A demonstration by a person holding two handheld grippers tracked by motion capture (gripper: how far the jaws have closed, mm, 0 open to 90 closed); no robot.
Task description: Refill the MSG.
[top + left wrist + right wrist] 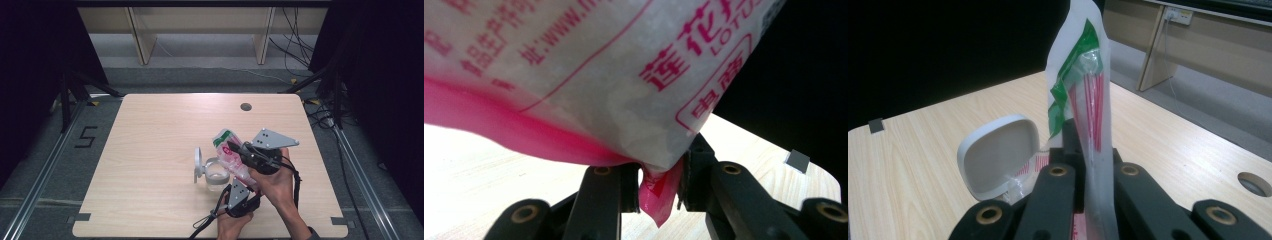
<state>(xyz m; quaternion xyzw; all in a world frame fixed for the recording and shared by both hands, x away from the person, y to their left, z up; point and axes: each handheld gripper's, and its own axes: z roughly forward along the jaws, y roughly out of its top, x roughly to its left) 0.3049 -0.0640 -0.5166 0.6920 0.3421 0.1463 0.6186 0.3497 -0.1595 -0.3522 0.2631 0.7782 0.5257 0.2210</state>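
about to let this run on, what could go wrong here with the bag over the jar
1. The bag hangs tilted between both grippers above the open jar; if its mouth is off the opening, the contents could spill onto the table.
2. The left gripper pinches just a bottom corner, so the film might slip out or tear.
3. The jar's lid stands open beside the bag; a swing could knock it and shift the jar.
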